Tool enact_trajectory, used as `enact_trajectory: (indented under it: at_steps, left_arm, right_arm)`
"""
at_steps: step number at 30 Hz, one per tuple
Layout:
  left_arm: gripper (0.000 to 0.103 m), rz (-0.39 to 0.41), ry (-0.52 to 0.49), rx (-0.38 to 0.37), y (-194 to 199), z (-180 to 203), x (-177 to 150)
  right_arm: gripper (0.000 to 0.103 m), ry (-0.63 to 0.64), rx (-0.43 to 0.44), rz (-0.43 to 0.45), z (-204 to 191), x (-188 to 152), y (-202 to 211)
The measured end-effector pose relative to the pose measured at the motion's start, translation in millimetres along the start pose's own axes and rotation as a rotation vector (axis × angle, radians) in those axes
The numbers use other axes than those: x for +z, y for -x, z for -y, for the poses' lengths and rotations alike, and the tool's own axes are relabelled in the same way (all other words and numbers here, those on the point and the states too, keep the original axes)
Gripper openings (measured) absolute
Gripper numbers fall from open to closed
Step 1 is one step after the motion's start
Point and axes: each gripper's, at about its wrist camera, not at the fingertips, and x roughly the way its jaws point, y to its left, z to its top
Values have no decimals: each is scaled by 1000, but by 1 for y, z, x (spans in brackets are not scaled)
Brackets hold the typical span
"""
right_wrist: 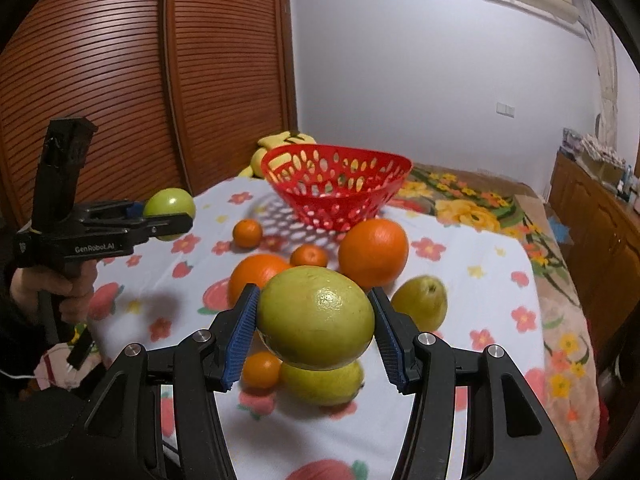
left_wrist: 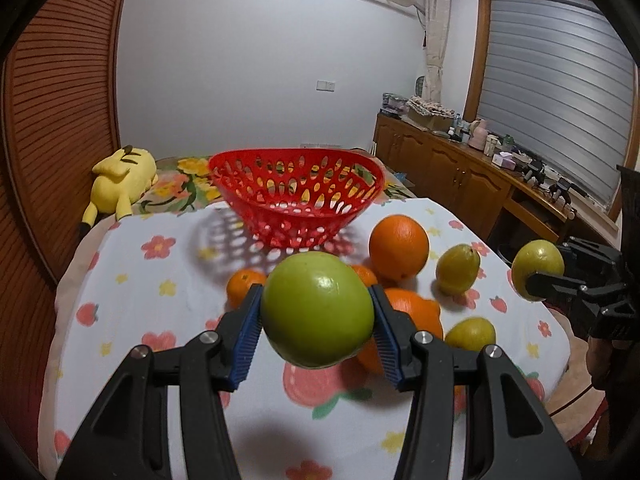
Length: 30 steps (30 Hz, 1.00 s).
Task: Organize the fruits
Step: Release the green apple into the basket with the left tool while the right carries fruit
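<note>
My left gripper (left_wrist: 318, 312) is shut on a green apple (left_wrist: 318, 308) and holds it above the flowered cloth (left_wrist: 152, 300); it shows at the left of the right wrist view (right_wrist: 170, 216). My right gripper (right_wrist: 316, 318) is shut on a yellow-green citrus fruit (right_wrist: 316, 318) held above the cloth; it shows at the right of the left wrist view (left_wrist: 538, 270). An empty red basket (left_wrist: 296, 196) (right_wrist: 338, 188) stands beyond both. Oranges (left_wrist: 398, 246) (right_wrist: 374, 252), small mandarins (right_wrist: 247, 233) and yellow-green fruits (left_wrist: 457, 268) (right_wrist: 420, 302) lie on the cloth between.
A yellow plush toy (left_wrist: 120, 180) lies behind the basket at the left. A brown slatted wardrobe (right_wrist: 120, 80) stands along the left side. A wooden cabinet (left_wrist: 460, 168) with clutter runs along the right. The cloth's edge drops off at the right (left_wrist: 560, 344).
</note>
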Motion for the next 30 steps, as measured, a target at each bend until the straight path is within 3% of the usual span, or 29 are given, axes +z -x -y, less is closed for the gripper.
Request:
enact_trajectory:
  at_steps: [13, 30]
  left_arm:
    - [51, 9, -16, 6, -42, -10, 46]
    - [51, -38, -42, -12, -102, -10, 79]
  right_arm:
    - [56, 52, 26, 31, 20, 58, -26]
    - [56, 69, 91, -20, 38, 104, -90]
